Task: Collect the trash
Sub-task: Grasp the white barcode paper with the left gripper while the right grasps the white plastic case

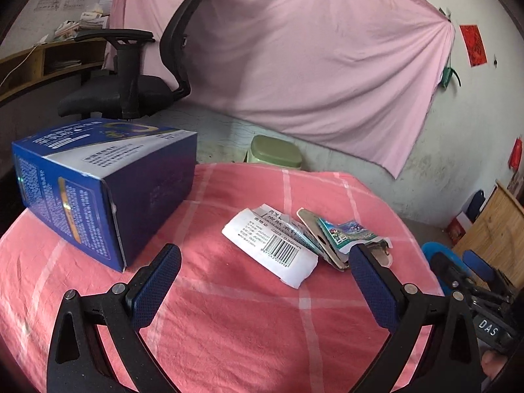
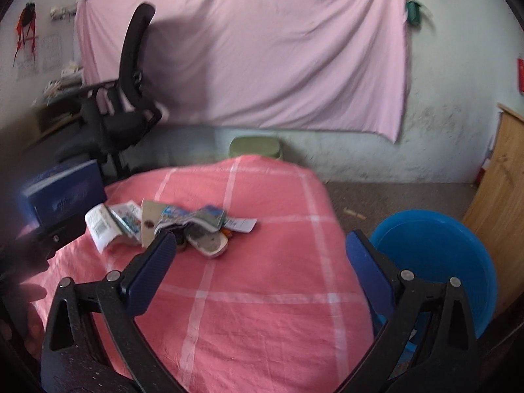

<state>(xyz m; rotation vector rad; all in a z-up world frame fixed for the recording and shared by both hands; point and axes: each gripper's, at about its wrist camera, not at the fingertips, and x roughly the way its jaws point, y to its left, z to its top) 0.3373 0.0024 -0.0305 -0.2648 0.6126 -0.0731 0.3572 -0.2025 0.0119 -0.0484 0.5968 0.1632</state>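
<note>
A pile of trash lies on the pink checked tablecloth (image 1: 229,327): a white barcode label (image 1: 275,245), a tan card (image 1: 314,229) and a green-blue wrapper (image 1: 347,234). My left gripper (image 1: 265,271) is open and empty, just short of the pile, its right finger next to the wrapper. In the right wrist view the same pile (image 2: 183,226) lies ahead and left. My right gripper (image 2: 258,255) is open and empty above the cloth. A blue bin (image 2: 435,262) stands on the floor to the right of the table.
A large blue carton (image 1: 104,190) stands on the table's left part. A black office chair (image 1: 131,82) and a green stool (image 1: 275,155) stand behind the table. A pink sheet (image 1: 311,65) covers the wall. A wooden cabinet (image 2: 501,196) is at the right.
</note>
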